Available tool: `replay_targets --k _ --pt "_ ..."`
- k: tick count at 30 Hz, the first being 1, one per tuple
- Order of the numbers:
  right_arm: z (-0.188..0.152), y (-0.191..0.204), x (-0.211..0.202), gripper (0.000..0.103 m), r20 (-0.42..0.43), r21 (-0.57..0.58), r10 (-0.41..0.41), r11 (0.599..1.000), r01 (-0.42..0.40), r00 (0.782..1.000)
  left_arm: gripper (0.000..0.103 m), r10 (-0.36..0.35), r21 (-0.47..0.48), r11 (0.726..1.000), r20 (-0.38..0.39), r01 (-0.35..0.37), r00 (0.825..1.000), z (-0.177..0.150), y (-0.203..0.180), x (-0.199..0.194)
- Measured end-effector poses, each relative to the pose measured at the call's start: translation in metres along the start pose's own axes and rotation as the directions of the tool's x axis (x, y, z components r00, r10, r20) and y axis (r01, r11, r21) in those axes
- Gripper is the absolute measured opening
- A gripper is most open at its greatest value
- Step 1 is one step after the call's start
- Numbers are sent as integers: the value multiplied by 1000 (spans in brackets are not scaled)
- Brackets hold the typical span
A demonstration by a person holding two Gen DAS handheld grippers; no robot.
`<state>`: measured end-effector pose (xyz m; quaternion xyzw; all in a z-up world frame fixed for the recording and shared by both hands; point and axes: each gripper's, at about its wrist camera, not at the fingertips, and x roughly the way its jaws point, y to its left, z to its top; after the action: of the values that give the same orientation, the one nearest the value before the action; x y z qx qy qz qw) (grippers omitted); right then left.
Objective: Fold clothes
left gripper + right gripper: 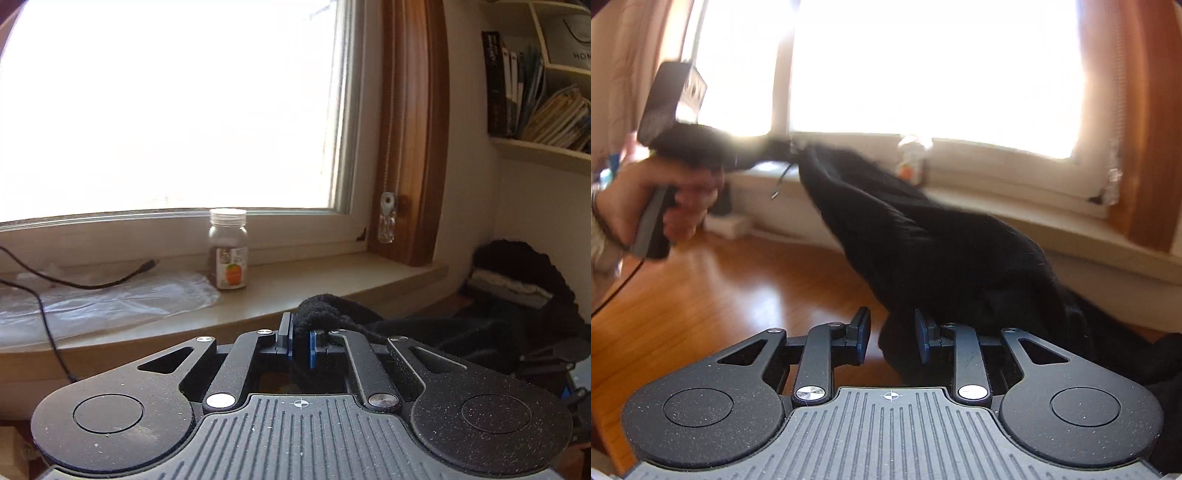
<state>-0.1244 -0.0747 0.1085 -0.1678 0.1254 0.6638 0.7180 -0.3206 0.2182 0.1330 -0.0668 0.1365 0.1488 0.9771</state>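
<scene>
Black fleece garment [923, 236] hangs stretched above the wooden floor [713, 295]: our left gripper [300, 341] pinches one edge high, while our right gripper [892, 336] stands parted around a lower fold, seemingly to spread it flat.

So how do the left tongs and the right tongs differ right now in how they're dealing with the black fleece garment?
The left tongs are nearly closed, pinching a fold of the black fleece garment; the right tongs stand open with the cloth lying between their pads, not clamped. The left tongs are raised near the windowsill; the right tongs sit low over the wooden floor. Both meet the same garment.
</scene>
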Motion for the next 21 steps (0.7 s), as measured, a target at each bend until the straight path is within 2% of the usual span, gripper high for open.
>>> replay_targets --k 3,7,8,10,14,15,16,18,19,21 --pt "-4 10 15 29 -42 -66 -31 997 28 999 8 20 -1 1000 -41 -20 999 -12 6 13" --pt "-9 18 38 38 -100 -199 -133 974 111 986 8 47 1 999 -102 -47 994 -30 13 34" --pt "-9 16 42 41 -115 -196 -140 974 116 983 8 48 0 999 -112 -48 993 -34 14 38" --pt "-9 11 47 55 -133 -159 -115 983 93 984 8 44 -5 999 -129 -45 991 -42 14 43" --pt "-10 18 53 60 -144 -176 -115 980 89 983 8 33 -12 999 -153 -35 988 -50 16 50" --pt "-10 20 56 58 -148 -189 -125 977 96 981 8 27 -16 999 -162 -30 986 -51 16 52" --pt "-11 20 57 50 -150 -203 -140 973 108 979 8 19 -21 1000 -173 -23 985 -52 17 54" --pt "-12 17 57 42 -156 -216 -155 969 120 975 8 10 -20 1000 -195 -14 981 -54 18 57" --pt "-10 14 55 29 -162 -210 -149 971 113 976 8 13 -18 1000 -197 -16 980 -54 18 57" --pt "-6 7 52 17 -173 -197 -136 975 101 976 8 17 -17 1000 -192 -21 981 -51 19 53"
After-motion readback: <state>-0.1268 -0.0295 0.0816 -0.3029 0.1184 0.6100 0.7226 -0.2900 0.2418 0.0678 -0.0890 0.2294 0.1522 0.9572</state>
